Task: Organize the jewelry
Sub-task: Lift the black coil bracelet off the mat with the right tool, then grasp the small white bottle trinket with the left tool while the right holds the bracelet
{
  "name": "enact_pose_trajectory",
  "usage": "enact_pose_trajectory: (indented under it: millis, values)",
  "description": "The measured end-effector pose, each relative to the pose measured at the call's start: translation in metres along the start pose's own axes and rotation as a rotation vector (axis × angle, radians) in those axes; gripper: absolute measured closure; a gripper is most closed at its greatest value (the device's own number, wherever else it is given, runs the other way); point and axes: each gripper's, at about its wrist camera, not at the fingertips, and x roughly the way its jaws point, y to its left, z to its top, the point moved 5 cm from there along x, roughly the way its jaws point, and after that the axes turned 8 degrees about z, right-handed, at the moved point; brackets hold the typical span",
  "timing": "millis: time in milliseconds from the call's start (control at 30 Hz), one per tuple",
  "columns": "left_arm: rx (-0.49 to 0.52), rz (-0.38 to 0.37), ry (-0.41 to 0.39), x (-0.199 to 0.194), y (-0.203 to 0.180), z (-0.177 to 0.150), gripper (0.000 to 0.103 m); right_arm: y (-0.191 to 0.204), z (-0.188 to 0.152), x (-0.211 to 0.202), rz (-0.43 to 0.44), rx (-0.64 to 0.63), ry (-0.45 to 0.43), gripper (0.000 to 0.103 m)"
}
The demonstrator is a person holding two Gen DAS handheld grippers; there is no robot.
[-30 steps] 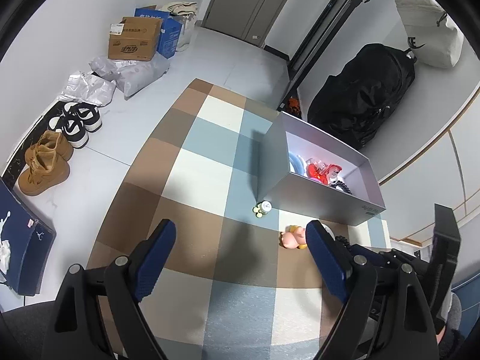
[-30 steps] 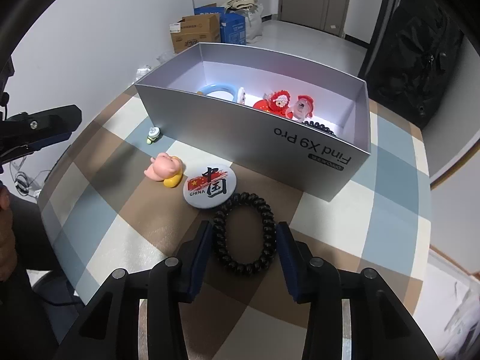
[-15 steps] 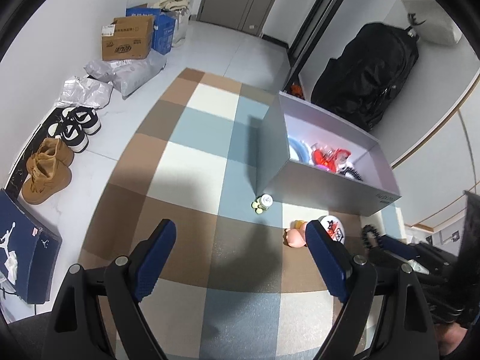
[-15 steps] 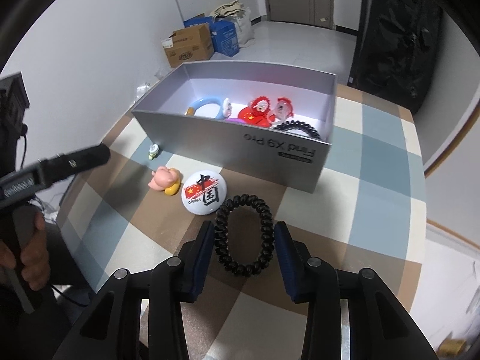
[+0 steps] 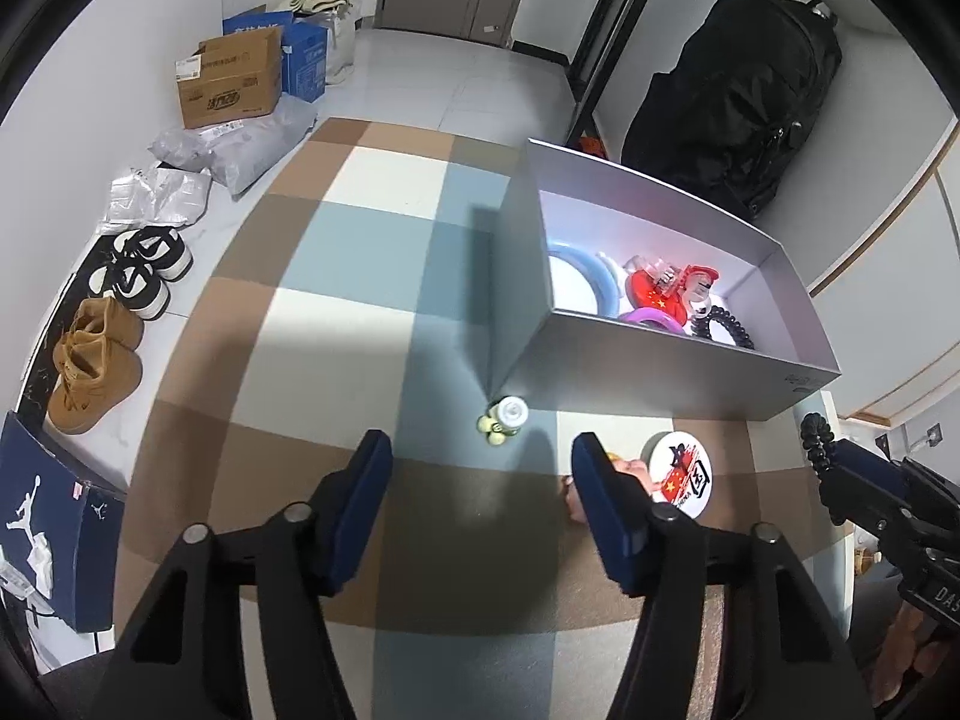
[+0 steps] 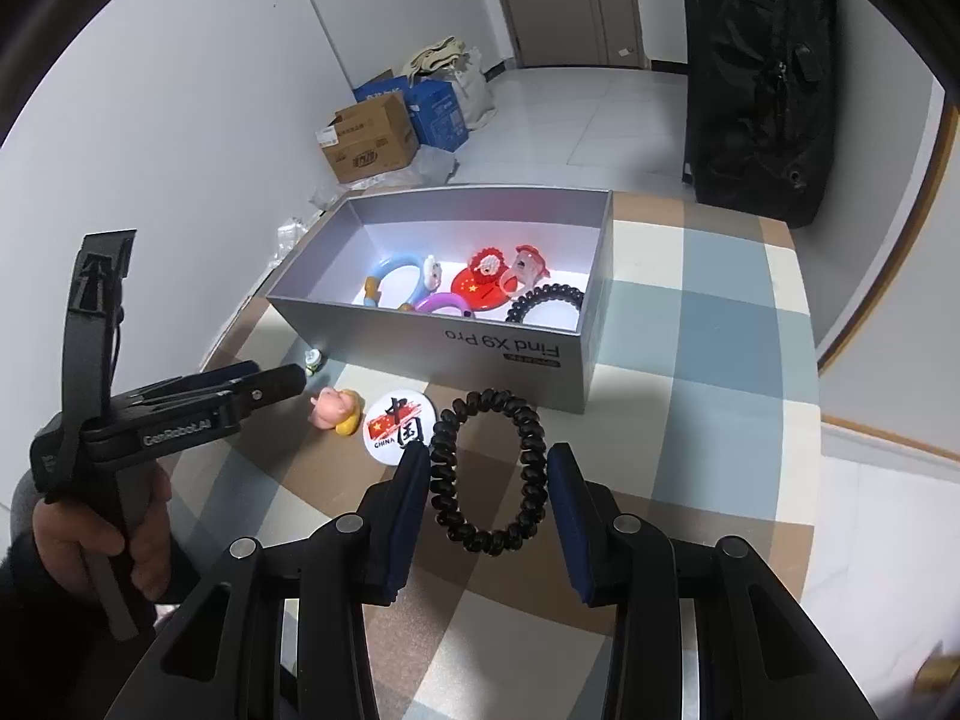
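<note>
Left gripper (image 5: 480,468), jaws half apart and closing on nothing, hangs over the checked tablecloth (image 5: 336,330) short of the small green-and-white charm (image 5: 503,417) at the near-left corner of the grey box (image 6: 480,354); it could close on air or knock the pink pig charm (image 6: 336,411) beside its right finger. Right gripper (image 6: 489,483) holds the black spiral hair tie (image 6: 489,474) narrow, above the table's near edge by the China badge (image 6: 399,426). The springy coil may slip out or catch the box's front wall.
</note>
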Motion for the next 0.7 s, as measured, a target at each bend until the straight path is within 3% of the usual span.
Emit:
enact_pose_trajectory:
  millis: [67,300,333,433,500,700]
  values:
    - [0.011,0.009,0.007,0.003,-0.003,0.001,0.058,0.0,0.002,-0.002,0.005,0.002,-0.008,0.064]
    - [0.081,0.072,-0.025,0.003,-0.01,0.0,0.065,0.002,0.003,-0.01,0.026,0.004,-0.023,0.064]
    - [0.084,0.073,-0.025,0.005,-0.01,0.001,0.072,0.002,0.003,-0.011,0.027,0.004,-0.024,0.064]
    - [0.075,0.074,-0.025,0.006,-0.009,0.003,0.079,0.002,0.004,-0.011,0.03,0.004,-0.027,0.064]
    - [0.078,0.068,-0.023,0.007,-0.01,0.003,0.09,0.002,0.004,-0.012,0.033,0.006,-0.03,0.064]
    - [0.108,0.084,-0.032,0.007,-0.014,0.002,0.093,0.0,0.003,-0.014,0.032,0.012,-0.03,0.064]
